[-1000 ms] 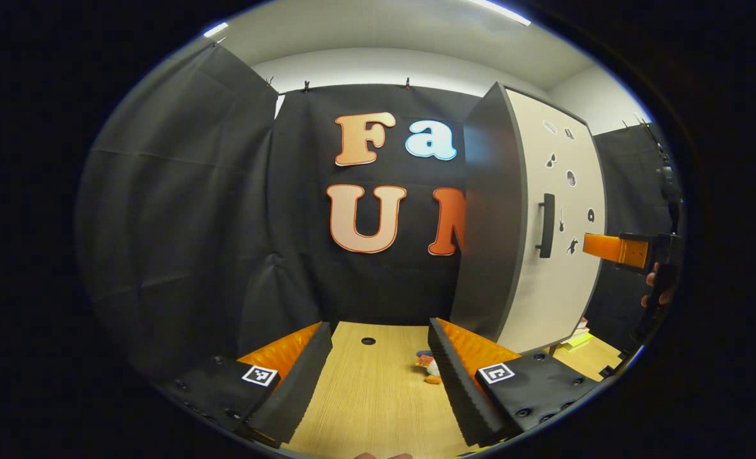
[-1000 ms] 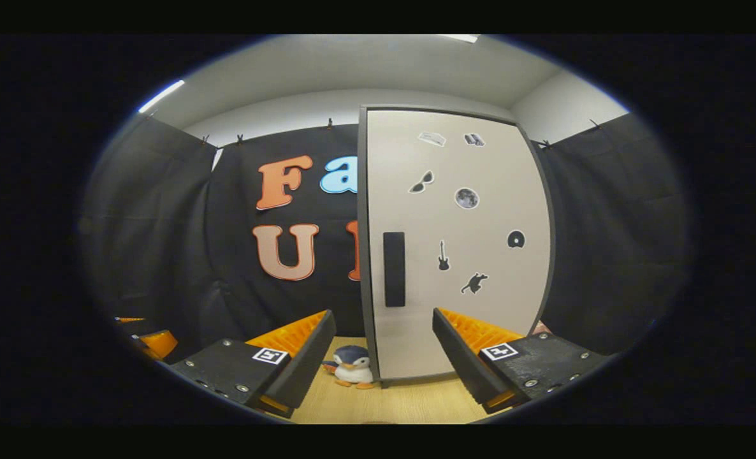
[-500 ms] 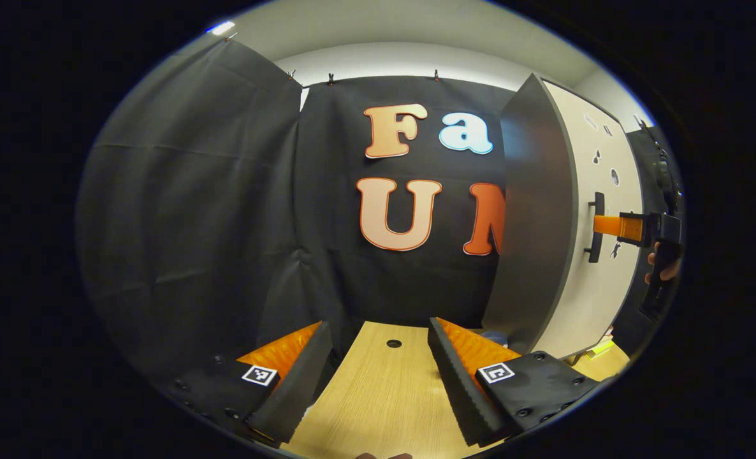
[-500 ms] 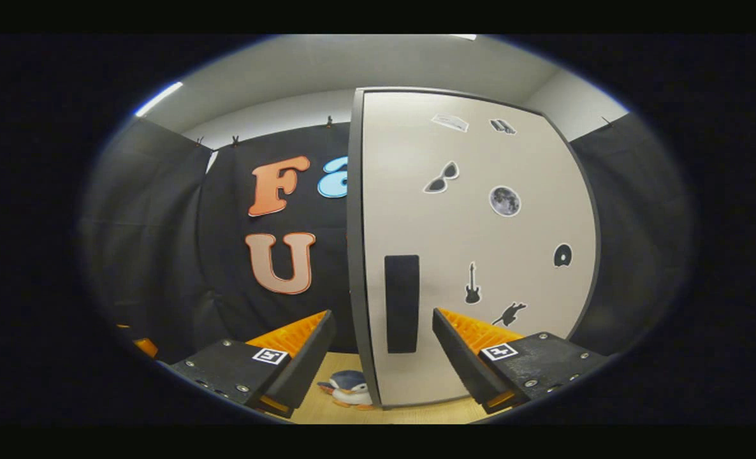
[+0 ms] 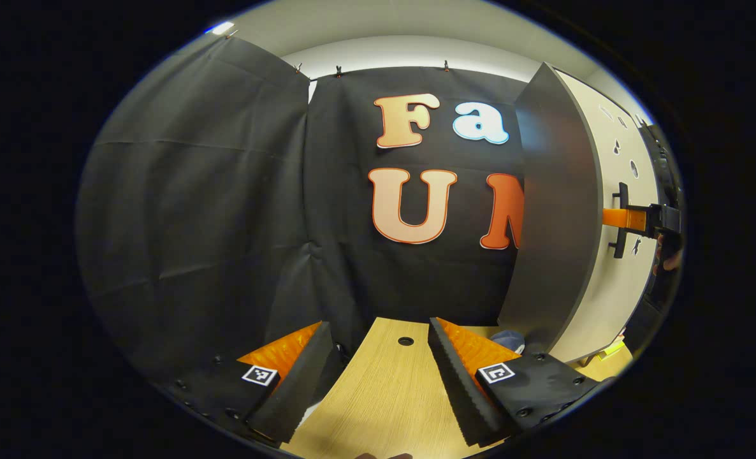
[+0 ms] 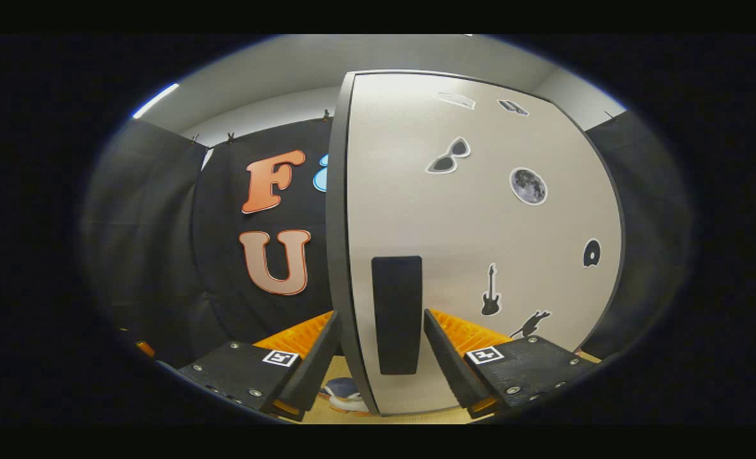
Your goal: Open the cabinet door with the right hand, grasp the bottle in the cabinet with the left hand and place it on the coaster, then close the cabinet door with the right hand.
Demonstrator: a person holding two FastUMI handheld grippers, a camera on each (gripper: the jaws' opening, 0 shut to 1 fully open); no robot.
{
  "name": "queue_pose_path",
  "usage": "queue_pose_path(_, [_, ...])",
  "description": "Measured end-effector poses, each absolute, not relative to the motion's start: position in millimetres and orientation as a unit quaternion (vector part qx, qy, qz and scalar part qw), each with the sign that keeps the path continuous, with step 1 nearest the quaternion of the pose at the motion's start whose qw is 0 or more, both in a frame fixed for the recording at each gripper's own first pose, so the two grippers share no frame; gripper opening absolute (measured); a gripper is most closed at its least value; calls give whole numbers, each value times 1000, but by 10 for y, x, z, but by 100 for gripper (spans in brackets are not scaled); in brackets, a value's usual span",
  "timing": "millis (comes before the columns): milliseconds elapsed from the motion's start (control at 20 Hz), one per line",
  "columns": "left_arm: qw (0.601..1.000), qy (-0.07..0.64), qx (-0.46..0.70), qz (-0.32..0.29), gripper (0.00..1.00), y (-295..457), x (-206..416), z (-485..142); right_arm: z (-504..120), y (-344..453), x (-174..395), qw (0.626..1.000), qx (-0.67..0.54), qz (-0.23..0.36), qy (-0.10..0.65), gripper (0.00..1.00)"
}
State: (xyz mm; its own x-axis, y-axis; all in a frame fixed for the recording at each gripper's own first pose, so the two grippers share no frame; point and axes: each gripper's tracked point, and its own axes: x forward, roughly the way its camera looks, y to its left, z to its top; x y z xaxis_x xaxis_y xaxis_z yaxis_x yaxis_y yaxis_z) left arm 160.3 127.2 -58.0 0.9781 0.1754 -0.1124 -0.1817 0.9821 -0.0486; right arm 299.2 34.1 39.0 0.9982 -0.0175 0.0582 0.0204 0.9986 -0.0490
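Black cloth walls close the booth behind a wooden table (image 5: 384, 395), on which a tall cabinet (image 5: 553, 217) is stood. Its pale door (image 6: 480, 242), dotted with stickers, is seen shut in the right gripper view, with the dark upright handle (image 6: 396, 315) near the door's left edge. The right gripper (image 6: 378, 347) is held at that handle, fingers spread to either side of it and not yet pressed on it. The left gripper (image 5: 378, 376) is held low over the table, well apart from the cabinet, its fingers spread and nothing between them. A small stuffed toy (image 6: 346, 390) is glimpsed at the cabinet's foot. The bottle is judged to be behind the closed door; the coaster cannot be placed. If the handle is pinched off-centre, the fingers may slip as the door is pulled; a hard pull could shift the cabinet.
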Motion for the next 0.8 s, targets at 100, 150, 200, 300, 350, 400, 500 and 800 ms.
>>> queue_pose_path(100, [993,59,-31,93,99,1292,1614,-618,372,334,2996,999,-33,-11,-26,70])
queue_pose_path(150, [993,61,-32,93,99,1300,1609,-626,367,301,2992,999,-38,-19,-23,64])
queue_pose_path(200, [993,62,-33,92,99,1301,1582,-643,372,253,2994,998,-42,-28,-21,61])
queue_pose_path(300, [993,62,-31,91,99,1317,1578,-639,370,215,2995,999,-34,-32,-20,38])
queue_pose_path(350, [993,62,-29,92,99,1319,1553,-654,366,219,2965,999,-21,-34,-18,36])
queue_pose_path(400, [993,65,-28,91,99,1328,1532,-663,363,209,2959,999,-16,-35,-14,36])
queue_pose_path(500, [994,63,-26,90,99,1348,1451,-640,359,214,2944,999,-13,-37,-12,35])
queue_pose_path(800, [994,59,-17,87,99,1440,1246,-617,345,209,2785,999,8,-38,-1,33])
